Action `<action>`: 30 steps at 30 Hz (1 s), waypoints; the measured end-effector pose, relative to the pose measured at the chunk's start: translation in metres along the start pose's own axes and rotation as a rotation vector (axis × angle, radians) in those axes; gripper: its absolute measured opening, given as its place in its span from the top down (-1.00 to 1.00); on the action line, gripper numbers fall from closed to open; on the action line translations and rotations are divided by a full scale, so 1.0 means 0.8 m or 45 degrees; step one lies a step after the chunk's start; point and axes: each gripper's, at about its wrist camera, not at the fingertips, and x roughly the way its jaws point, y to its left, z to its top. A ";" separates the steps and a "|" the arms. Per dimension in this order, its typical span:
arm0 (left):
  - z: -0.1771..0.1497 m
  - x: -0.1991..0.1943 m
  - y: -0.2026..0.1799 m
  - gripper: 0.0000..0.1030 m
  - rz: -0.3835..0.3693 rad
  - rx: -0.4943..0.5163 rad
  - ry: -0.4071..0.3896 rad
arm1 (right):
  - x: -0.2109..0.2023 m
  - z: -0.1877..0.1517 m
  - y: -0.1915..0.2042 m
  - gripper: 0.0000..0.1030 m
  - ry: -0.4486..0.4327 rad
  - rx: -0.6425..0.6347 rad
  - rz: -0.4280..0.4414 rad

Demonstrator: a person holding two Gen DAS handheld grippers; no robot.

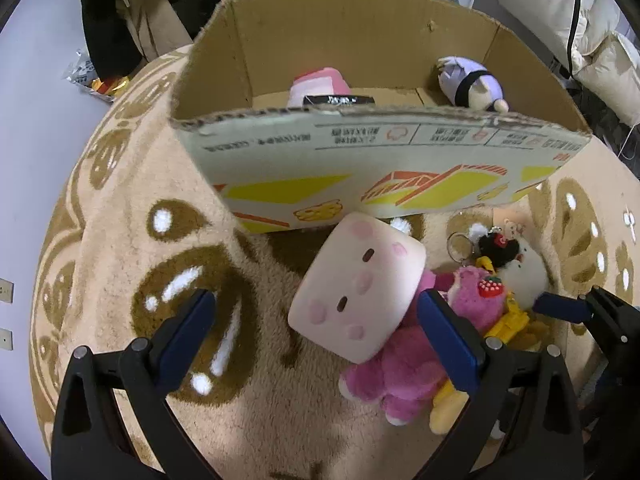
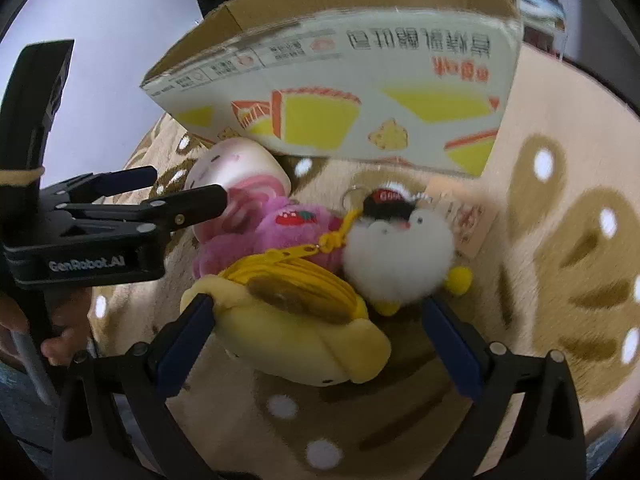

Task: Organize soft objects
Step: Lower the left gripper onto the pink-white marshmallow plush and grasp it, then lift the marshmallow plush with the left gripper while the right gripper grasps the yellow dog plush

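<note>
Left claw [image 1: 316, 332] spread wide over the rug [image 1: 120, 240], marshmallow plush [image 1: 358, 286] between its fingers. Right claw [image 2: 316, 344] spread around the yellow plush [image 2: 296, 340]. Pink plush [image 1: 404, 368] and white fluffy plush [image 2: 396, 260] piled together, cardboard box [image 1: 360, 160] at twelve o'clock.

A home room: patterned plush rug [image 1: 120, 240], hanging coats [image 1: 120, 20], stacked pillows [image 1: 600, 60]

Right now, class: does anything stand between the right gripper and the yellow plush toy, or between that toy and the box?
Nothing blocks the open right gripper; the yellow plush toy lies between its fingers. The box's near wall stands between toy and inside, so the toy must be lifted over it.
</note>
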 end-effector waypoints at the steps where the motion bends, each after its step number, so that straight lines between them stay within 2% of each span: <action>1: 0.001 0.004 0.000 -0.93 0.001 -0.004 0.003 | 0.002 0.000 -0.003 -1.00 0.010 0.022 0.016; 5: 0.005 0.015 0.008 -0.93 -0.058 -0.057 0.009 | 0.002 -0.001 -0.011 -0.97 0.024 0.051 0.048; 8: 0.007 0.019 0.012 -0.79 -0.100 -0.073 -0.003 | 0.000 -0.005 -0.012 -0.77 0.044 0.070 0.104; 11: 0.007 0.021 0.013 -0.47 -0.169 -0.090 -0.004 | -0.005 -0.005 -0.023 -0.60 0.060 0.143 0.171; 13: 0.006 0.020 0.011 -0.13 -0.198 -0.098 -0.012 | -0.006 -0.007 -0.025 -0.57 0.066 0.135 0.173; 14: 0.005 0.019 0.009 -0.08 -0.217 -0.097 -0.014 | -0.008 -0.007 -0.025 -0.54 0.066 0.124 0.169; 19: 0.000 0.015 0.001 0.19 -0.193 -0.091 -0.027 | -0.012 -0.009 -0.021 -0.47 0.056 0.100 0.152; 26: -0.021 -0.007 0.013 0.23 -0.122 -0.147 -0.045 | -0.022 -0.010 -0.002 -0.41 0.012 0.044 0.087; 29: -0.035 -0.019 0.023 0.23 -0.088 -0.179 -0.066 | -0.030 -0.011 -0.003 -0.32 -0.019 0.034 0.055; 30: -0.039 -0.025 0.022 0.23 -0.068 -0.185 -0.079 | -0.033 -0.012 -0.003 -0.20 -0.027 0.036 0.055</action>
